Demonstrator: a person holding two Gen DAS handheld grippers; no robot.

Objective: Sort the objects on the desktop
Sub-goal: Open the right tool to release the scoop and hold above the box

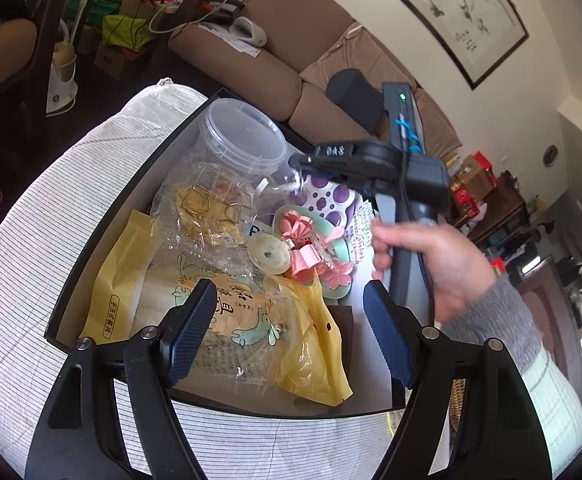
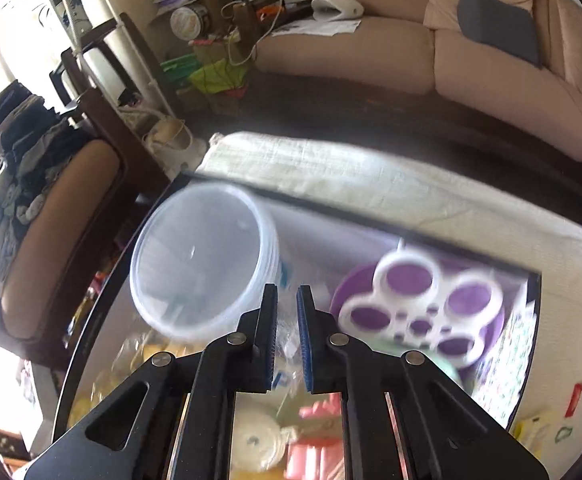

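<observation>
I hold the left gripper (image 1: 291, 320) wide open over the dark-rimmed box (image 1: 91, 256), nothing between its fingers (image 1: 193, 332). Beneath them lies the yellow snack bag (image 1: 251, 332). The clear plastic tub (image 1: 243, 136) sits at twelve o'clock of it, the pink flower tray (image 1: 315, 252) at two o'clock. My right gripper (image 2: 287, 300) has its fingers almost together above the box, pinching clear plastic film (image 2: 289, 344). The purple-and-white lid (image 2: 431, 304) lies at three o'clock of the tub.
</observation>
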